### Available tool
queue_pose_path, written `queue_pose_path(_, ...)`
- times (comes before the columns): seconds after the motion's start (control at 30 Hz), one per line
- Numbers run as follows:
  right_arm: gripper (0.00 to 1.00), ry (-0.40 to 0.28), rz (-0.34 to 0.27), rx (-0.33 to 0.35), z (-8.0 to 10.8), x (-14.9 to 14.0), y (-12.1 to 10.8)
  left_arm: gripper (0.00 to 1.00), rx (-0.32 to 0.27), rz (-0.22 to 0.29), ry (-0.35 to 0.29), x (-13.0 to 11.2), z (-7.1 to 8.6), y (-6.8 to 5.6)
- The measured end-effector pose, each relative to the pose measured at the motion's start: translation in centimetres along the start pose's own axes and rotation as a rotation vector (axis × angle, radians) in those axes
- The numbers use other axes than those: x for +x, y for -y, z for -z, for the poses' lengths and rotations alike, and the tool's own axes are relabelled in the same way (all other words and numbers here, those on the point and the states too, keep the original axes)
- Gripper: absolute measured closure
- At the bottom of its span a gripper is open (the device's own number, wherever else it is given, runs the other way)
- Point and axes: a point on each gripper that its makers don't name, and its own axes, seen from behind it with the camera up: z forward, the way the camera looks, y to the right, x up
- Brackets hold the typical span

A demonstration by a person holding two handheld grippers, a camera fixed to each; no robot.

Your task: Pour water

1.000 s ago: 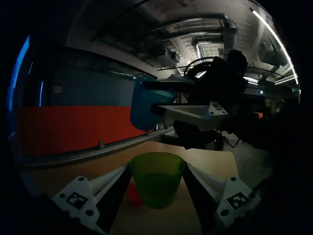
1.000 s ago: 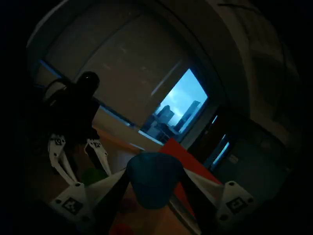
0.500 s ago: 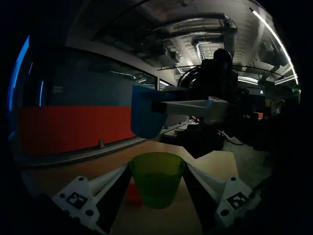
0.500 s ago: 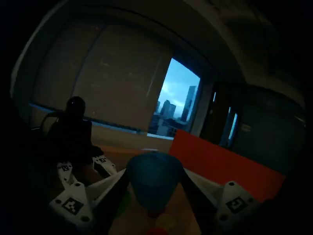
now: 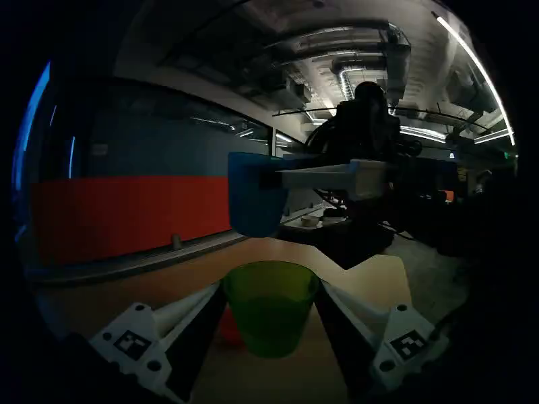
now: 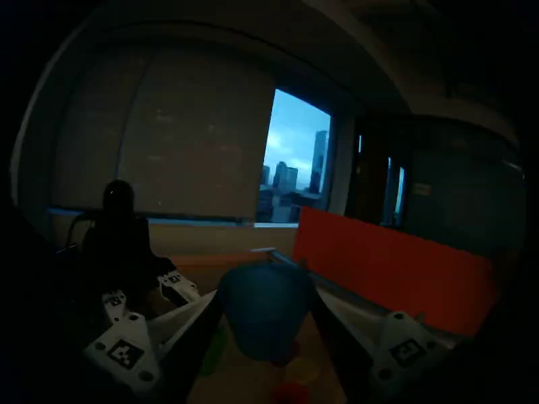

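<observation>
**Left gripper view.** Fingers [image 5: 176,315] of the left gripper [image 5: 271,296] are clenched on the green cup [image 5: 271,316], one on each side wall just under the rim. The cup stands upright, low over the tan worktop [image 5: 364,269]. Whether its base rests on the worktop cannot be told. A small red object [image 5: 228,331] lies just behind it. Higher and farther off, the right gripper [image 5: 266,172] is seen edge-on, grasping the blue cup [image 5: 252,195], which is upright and well clear of the green rim. An orange panel [image 5: 128,212] runs along the far edge of the worktop. No water can be made out in either cup in this dim light.

**Right gripper view.** The right gripper's own fingers flank the blue cup and press its tapered wall at about mid-height. A sliver of the green cup shows low and to the left, with the left gripper beside it. Small red [image 6: 290,392] and yellow [image 6: 303,369] objects lie on the worktop below. A window [image 6: 296,168] lights the background.

**Handling (judged).** Both cups look like thin, smooth plastic: light, slick and easily squashed. The wall below the rim is probably the best place to hold, where the taper resists slipping downward. A firm squeeze would likely buckle the wall. Any water inside would shift the weight toward the lip as the cup tips.
</observation>
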Motion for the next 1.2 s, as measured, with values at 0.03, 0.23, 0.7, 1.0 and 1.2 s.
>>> queue_pose_path(0.03, 0.09, 0.008, -0.005, -0.002, 0.1, -0.2, -0.1, 0.13, 0.000, -0.002, 0.005, -0.2, 0.0, 0.0)
queue_pose_path(0.23, 0.09, 0.053, -0.029, -0.017, 0.5, -1.9, -0.9, 0.13, 0.007, -0.011, 0.048, -1.4, 0.1, 0.2)
queue_pose_path(0.7, 0.09, 0.137, -0.045, -0.028, 1.8, -6.8, -1.5, 0.12, 0.036, -0.020, 0.161, -5.1, 0.3, 1.2)
queue_pose_path(1.0, 0.09, 0.185, -0.024, -0.017, 2.6, -10.2, -0.7, 0.12, 0.047, -0.018, 0.220, -7.6, 0.1, 1.3)
queue_pose_path(1.2, 0.08, 0.211, -0.044, -0.014, 3.3, -12.0, -0.7, 0.12, 0.045, -0.030, 0.276, -9.7, 0.2, 1.1)
